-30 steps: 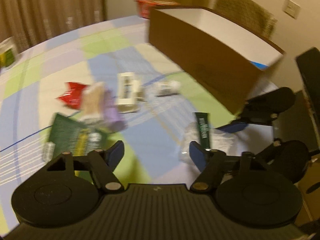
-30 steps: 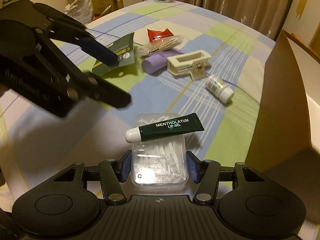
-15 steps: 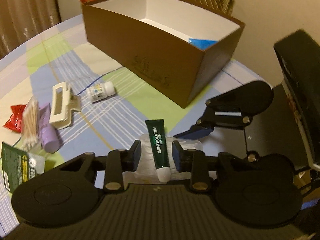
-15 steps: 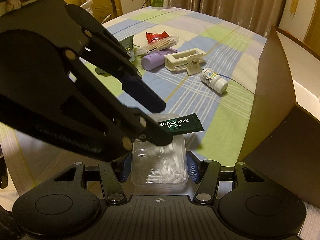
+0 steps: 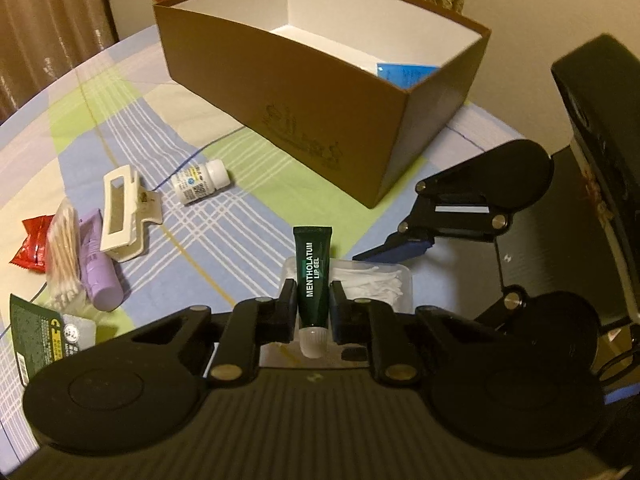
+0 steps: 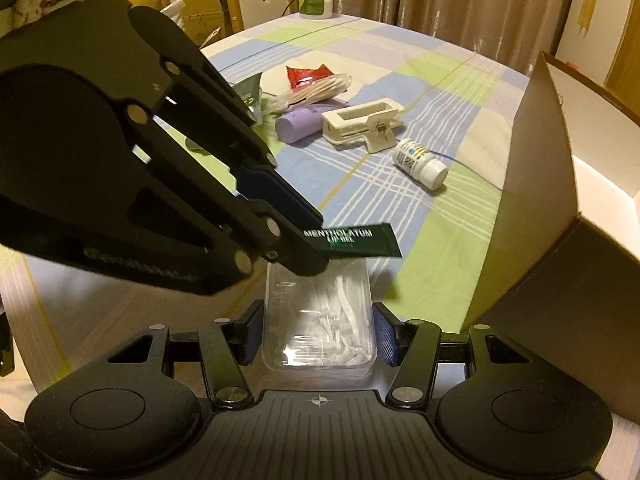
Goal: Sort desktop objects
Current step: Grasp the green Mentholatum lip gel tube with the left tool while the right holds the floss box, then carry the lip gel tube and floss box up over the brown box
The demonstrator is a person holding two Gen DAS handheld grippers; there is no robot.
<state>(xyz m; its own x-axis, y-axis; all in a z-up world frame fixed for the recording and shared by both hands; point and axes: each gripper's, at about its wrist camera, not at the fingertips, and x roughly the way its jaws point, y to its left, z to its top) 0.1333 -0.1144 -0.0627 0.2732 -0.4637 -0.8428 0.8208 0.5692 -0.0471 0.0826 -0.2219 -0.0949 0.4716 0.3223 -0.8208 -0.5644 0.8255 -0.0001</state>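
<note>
While left gripper (image 5: 312,300) fingers clamp one lip gel tube (image 5: 313,276), right gripper (image 6: 318,334) fingers grip one floss-pick case (image 6: 320,320).

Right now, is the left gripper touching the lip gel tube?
Touching. The left wrist view shows the left gripper shut on the lip gel tube, pads pressing both sides.

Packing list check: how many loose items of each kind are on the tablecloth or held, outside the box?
Tubes: 2, lip gel tube, purple tube
Packets: 2, red, green
Floss pick case: 1
Hair claw clip: 1
Pill bottle: 1
Cotton swab bag: 1
Total: 8
</note>
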